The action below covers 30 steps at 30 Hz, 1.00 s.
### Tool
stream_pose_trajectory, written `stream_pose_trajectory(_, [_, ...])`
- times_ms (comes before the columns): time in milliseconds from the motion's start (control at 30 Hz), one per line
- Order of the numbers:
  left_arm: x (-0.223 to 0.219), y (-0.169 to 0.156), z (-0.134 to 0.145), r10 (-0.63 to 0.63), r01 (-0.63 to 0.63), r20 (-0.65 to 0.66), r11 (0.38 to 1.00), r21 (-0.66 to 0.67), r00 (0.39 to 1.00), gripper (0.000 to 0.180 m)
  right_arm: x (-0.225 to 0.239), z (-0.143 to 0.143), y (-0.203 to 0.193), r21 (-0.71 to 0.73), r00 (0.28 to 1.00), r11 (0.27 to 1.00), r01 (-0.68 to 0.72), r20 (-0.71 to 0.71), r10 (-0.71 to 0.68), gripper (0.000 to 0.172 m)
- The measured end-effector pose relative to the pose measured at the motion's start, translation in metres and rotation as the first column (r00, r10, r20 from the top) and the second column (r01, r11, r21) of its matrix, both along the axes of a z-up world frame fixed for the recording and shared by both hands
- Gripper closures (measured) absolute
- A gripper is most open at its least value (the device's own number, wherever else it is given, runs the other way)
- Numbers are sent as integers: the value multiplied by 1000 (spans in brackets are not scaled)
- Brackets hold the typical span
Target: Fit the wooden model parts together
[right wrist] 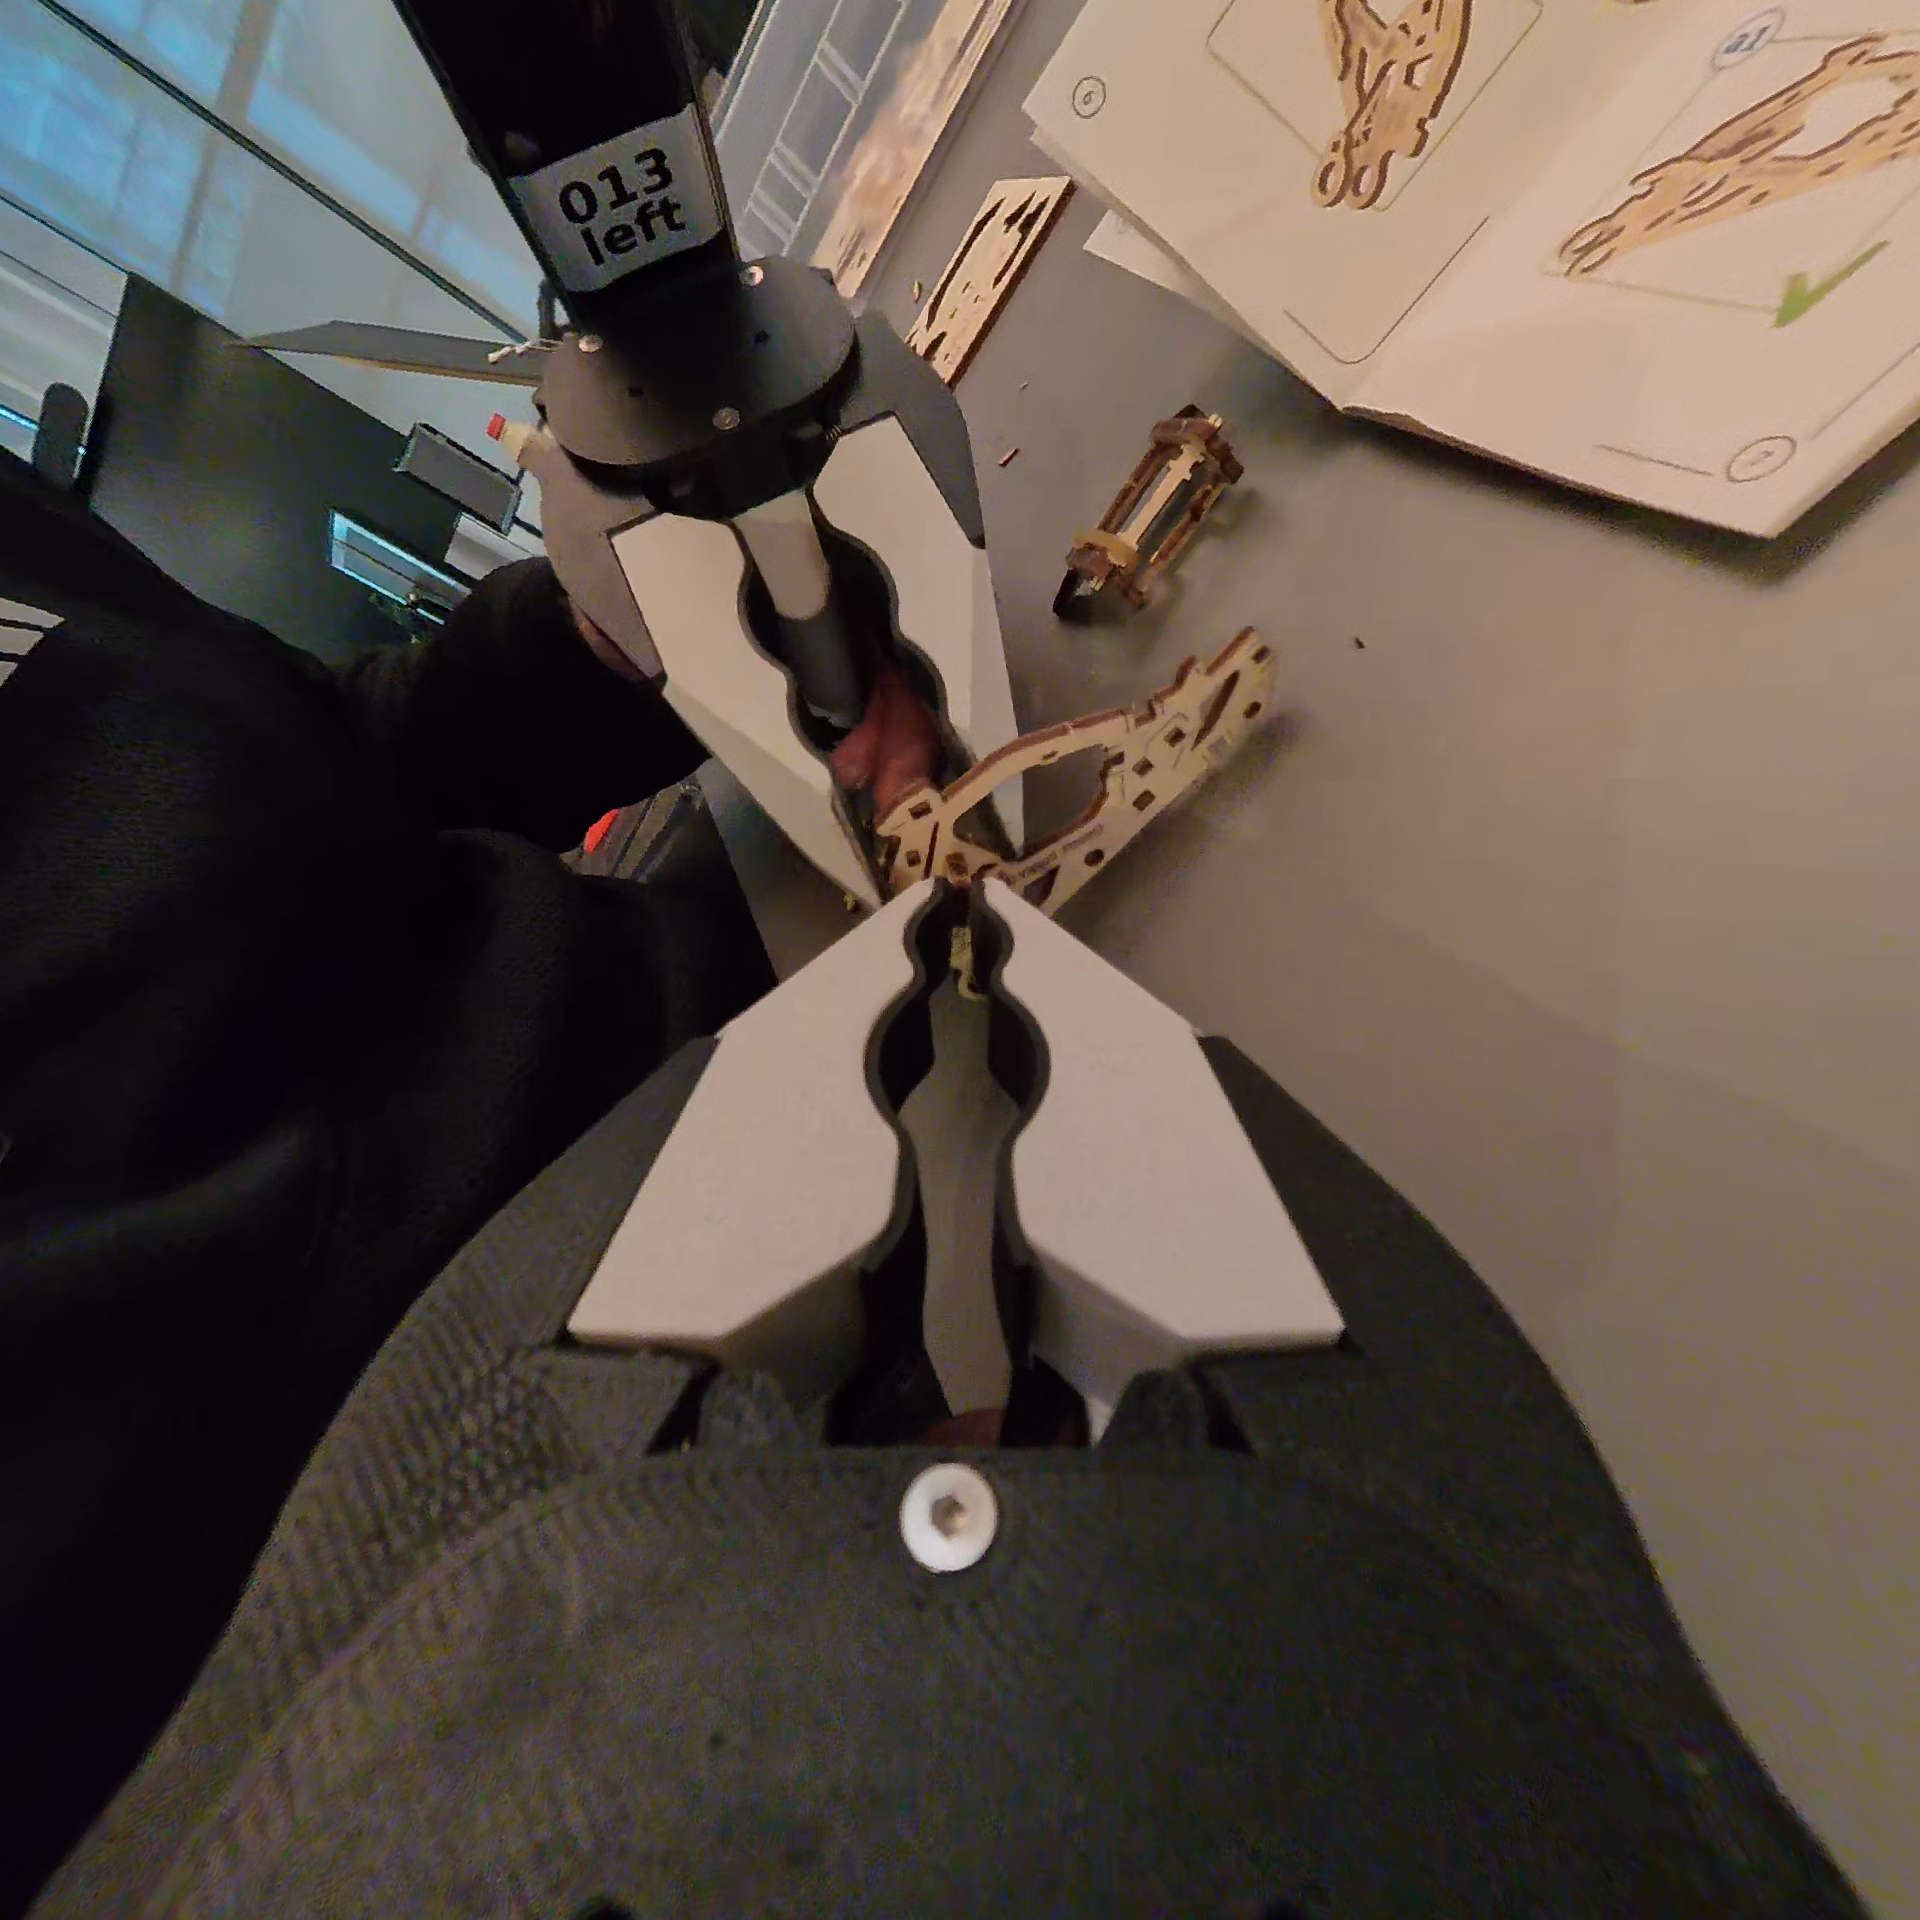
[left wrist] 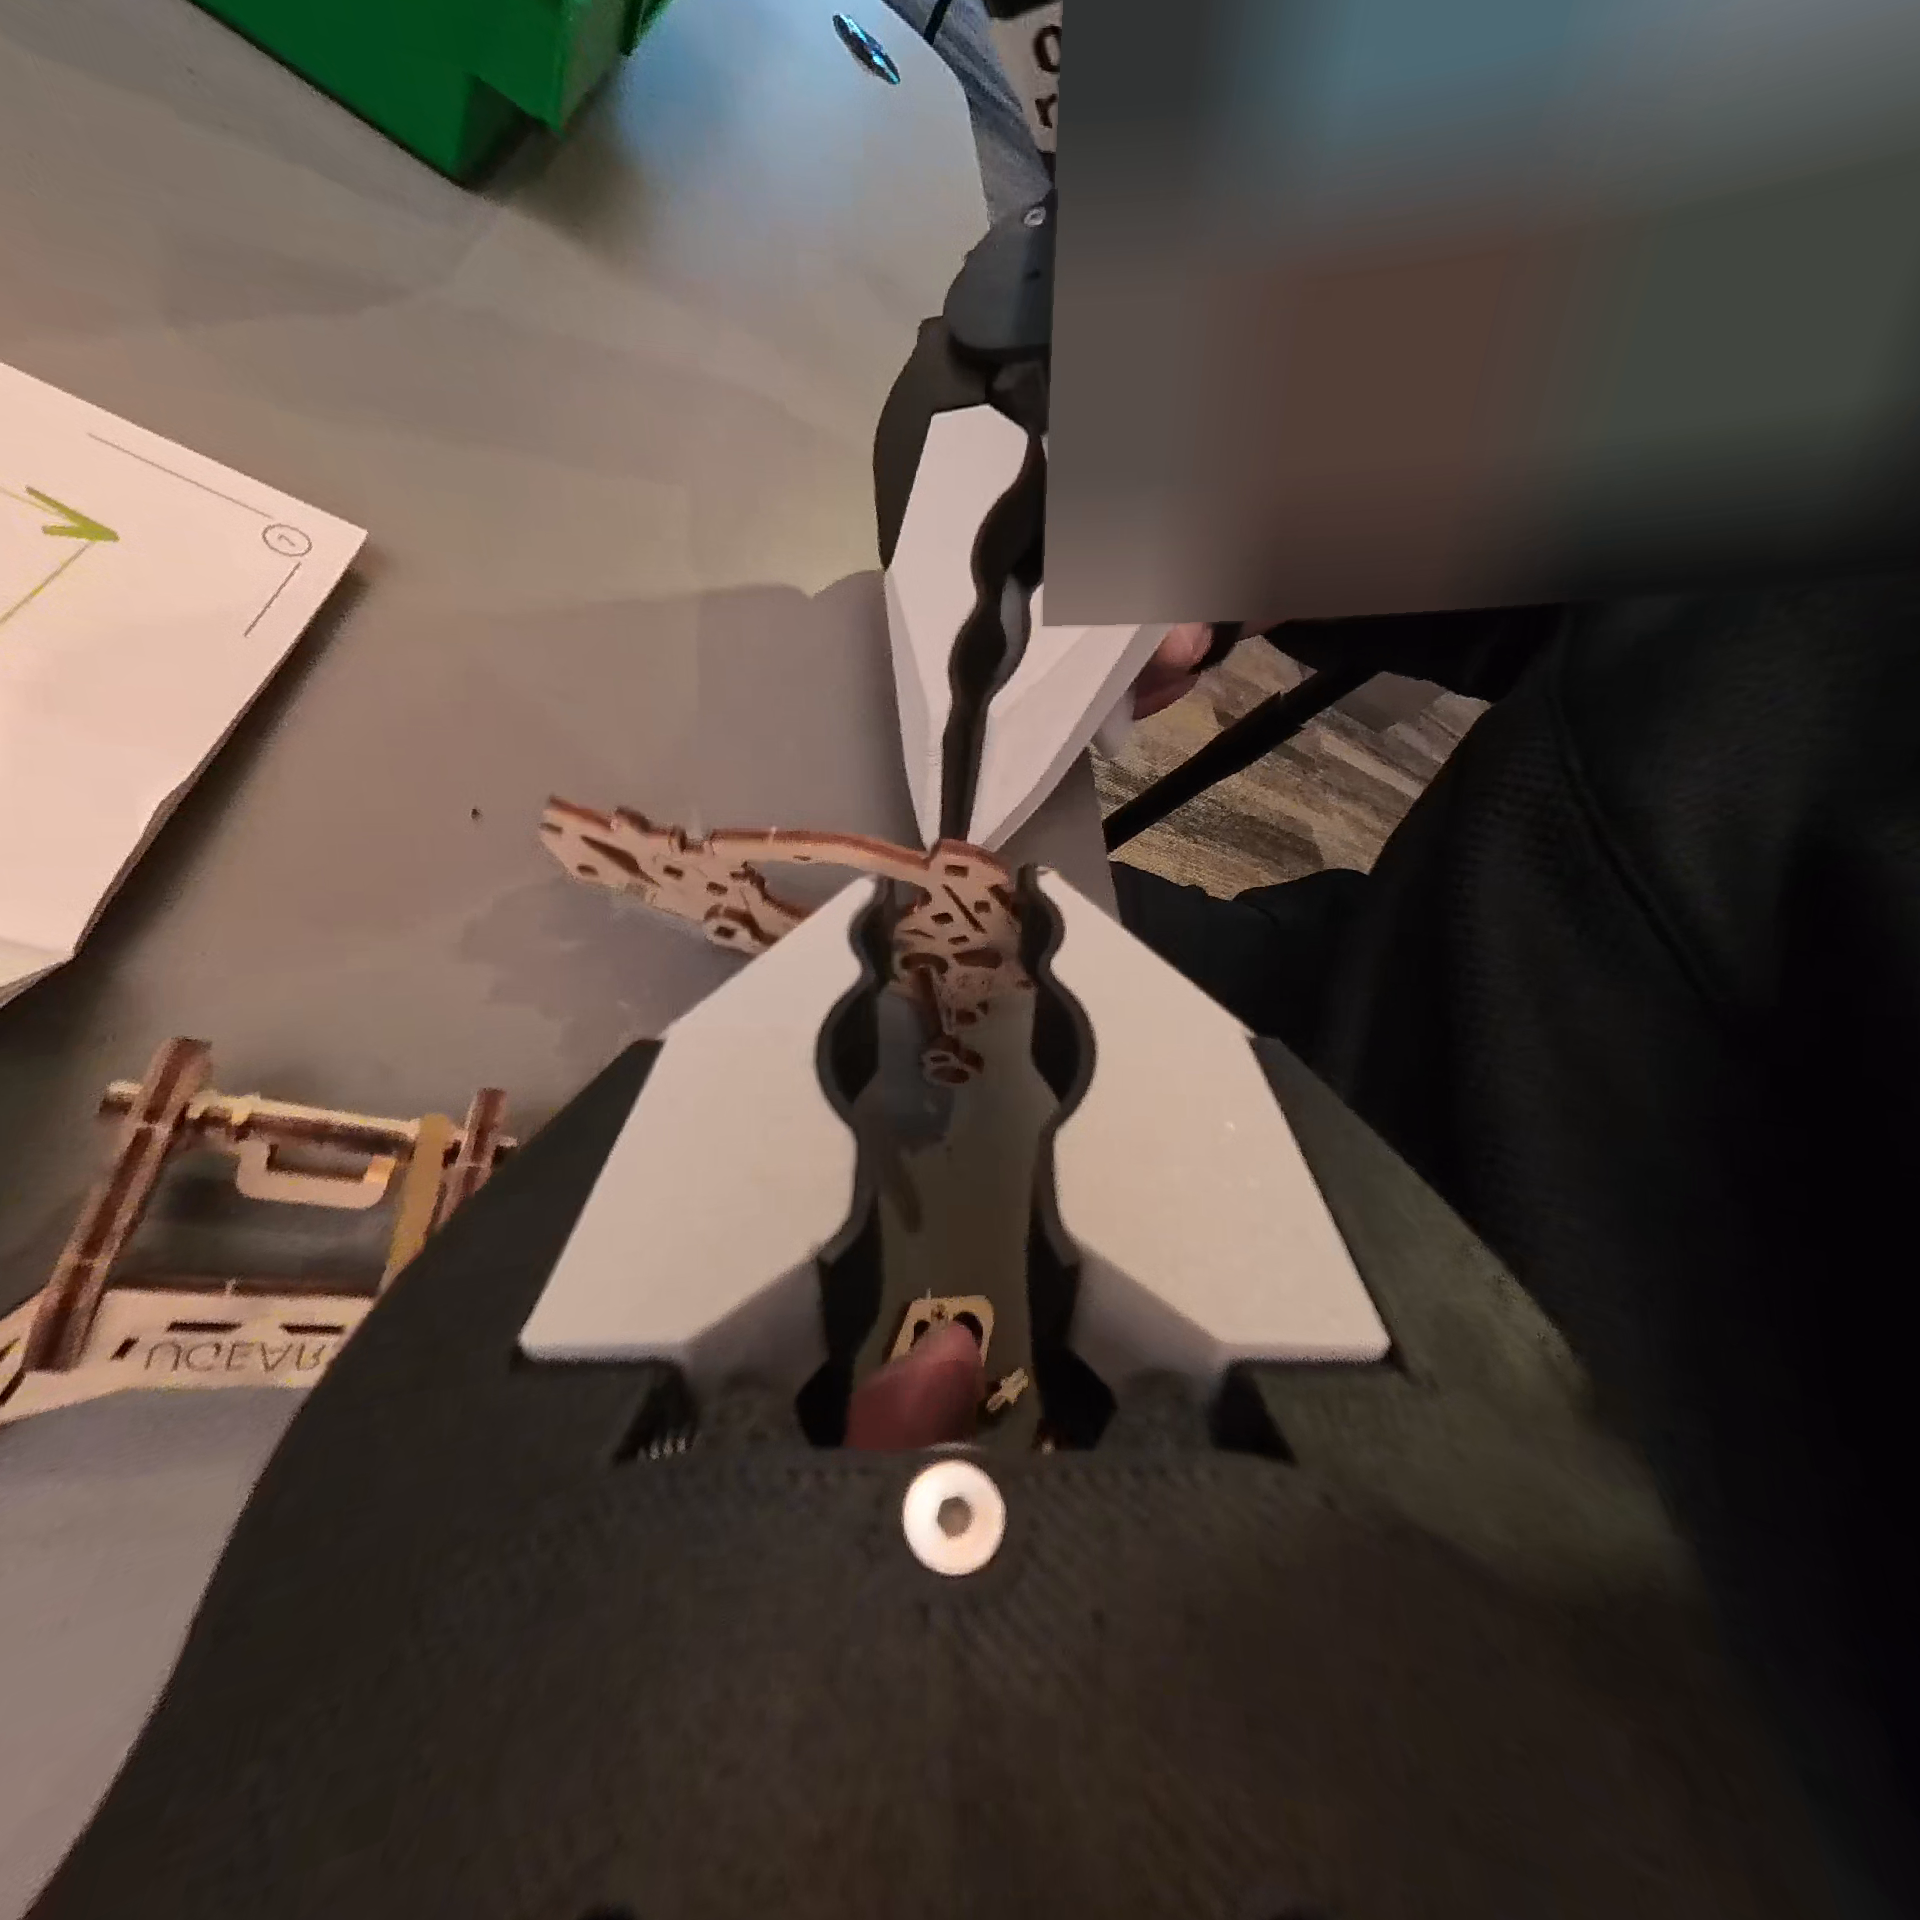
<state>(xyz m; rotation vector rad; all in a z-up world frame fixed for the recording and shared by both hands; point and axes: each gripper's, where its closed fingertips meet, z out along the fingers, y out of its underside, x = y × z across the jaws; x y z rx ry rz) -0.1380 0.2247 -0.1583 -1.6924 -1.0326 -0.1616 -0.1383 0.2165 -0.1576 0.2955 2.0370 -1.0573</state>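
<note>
The table (left wrist: 436, 364) is a plain grey top; past its edge lies patterned carpet (left wrist: 1278, 727), and the right wrist view takes in large windows (right wrist: 156, 135) and dark furniture behind.

Both hand-held grippers meet over the table's edge at a flat, cut-out wooden model part (left wrist: 790, 868). The right hand-held gripper (right wrist: 951, 899) is pressed together on one end of that part. The left hand-held gripper (left wrist: 951, 894) stands spread around the same end: a gap shows on one side, while the other pad lies against the wood's edge, and a small wooden peg piece (left wrist: 945, 1039) hangs from the part between its fingers.

Only the left wrist view shows a green box (left wrist: 436, 73) at the far edge. It gives a close look at the small wooden frame assembly (left wrist: 270, 1195), which the right wrist view shows lying well apart from the held part. The right wrist view alone shows the open instruction booklet's drawings (right wrist: 1507, 239) and wooden part sheets (right wrist: 987, 270) beyond.
</note>
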Motion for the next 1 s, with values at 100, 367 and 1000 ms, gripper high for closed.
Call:
stream_pose_trajectory(100, [-3, -4, 5, 26, -26, -6, 999, 37, 1000, 163, -1, 1, 0, -4, 1000, 1000, 11, 2, -11, 172])
stream_pose_trajectory(367, [-1, -5, 4, 20, -20, 10, 998, 56, 1000, 167, 0, -1, -1, 6, 1000, 1000, 13, -5, -13, 172])
stream_pose_trajectory(1000, [-13, -22, 23, 113, -122, 49, 956, 268, 992, 168, -8, 17, -20, -91, 987, 983, 157, 52, -153, 172])
